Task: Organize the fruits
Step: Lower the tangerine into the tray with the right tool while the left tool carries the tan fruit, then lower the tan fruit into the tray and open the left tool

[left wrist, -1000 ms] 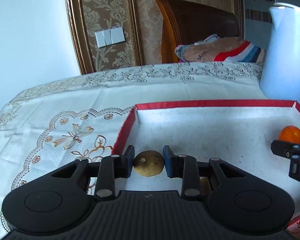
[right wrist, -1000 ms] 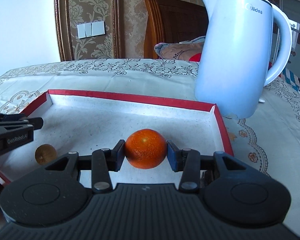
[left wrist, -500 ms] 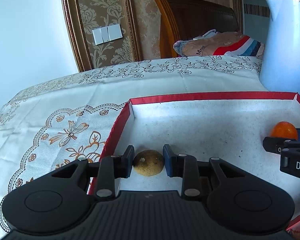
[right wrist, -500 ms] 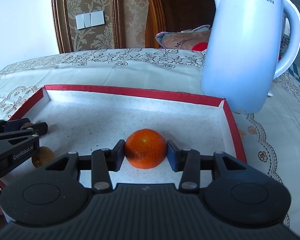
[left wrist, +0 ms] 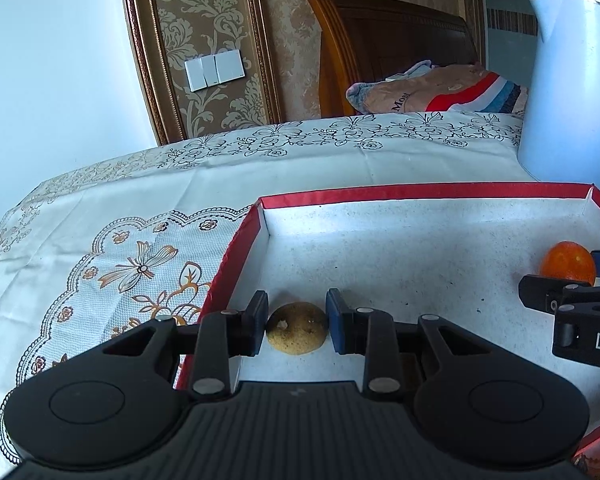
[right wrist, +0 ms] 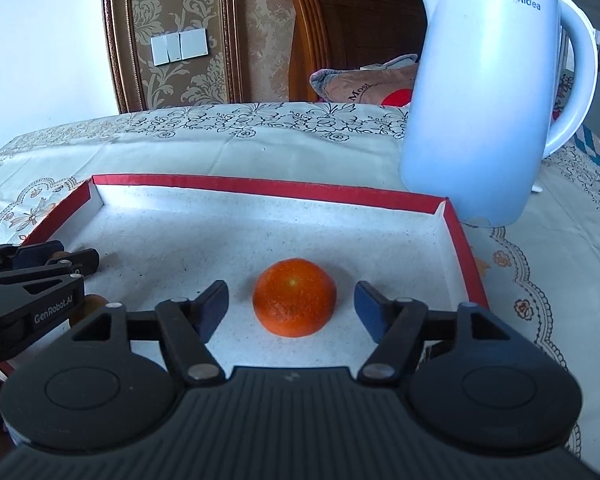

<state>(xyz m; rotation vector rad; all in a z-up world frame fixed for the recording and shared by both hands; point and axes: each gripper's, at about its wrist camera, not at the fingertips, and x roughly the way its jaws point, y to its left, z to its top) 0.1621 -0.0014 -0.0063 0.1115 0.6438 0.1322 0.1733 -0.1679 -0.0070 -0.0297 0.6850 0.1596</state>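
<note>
A small tan-brown fruit (left wrist: 297,328) sits just above the floor of the red-rimmed white tray (left wrist: 420,192), near its left wall. My left gripper (left wrist: 297,326) is shut on this fruit, both pads pressing its sides. An orange (right wrist: 295,297) rests on the tray (right wrist: 260,185) floor, right of centre. My right gripper (right wrist: 292,308) straddles it; its jaws are opening, with a clear gap on each side of the orange. From the left wrist view the orange (left wrist: 567,261) shows behind the right gripper's fingers (left wrist: 556,296). The left gripper (right wrist: 60,256) appears at the right wrist view's left edge.
A tall white electric kettle (right wrist: 480,100) stands on the patterned tablecloth (left wrist: 120,240) just past the tray's far right corner. A second brown fruit (right wrist: 92,304) peeks out under the left gripper. Behind the table are a wooden headboard and a cushion.
The right gripper's jaws have spread away from the orange, which now lies free on the tray floor. The left gripper keeps its grip on the brown fruit.
</note>
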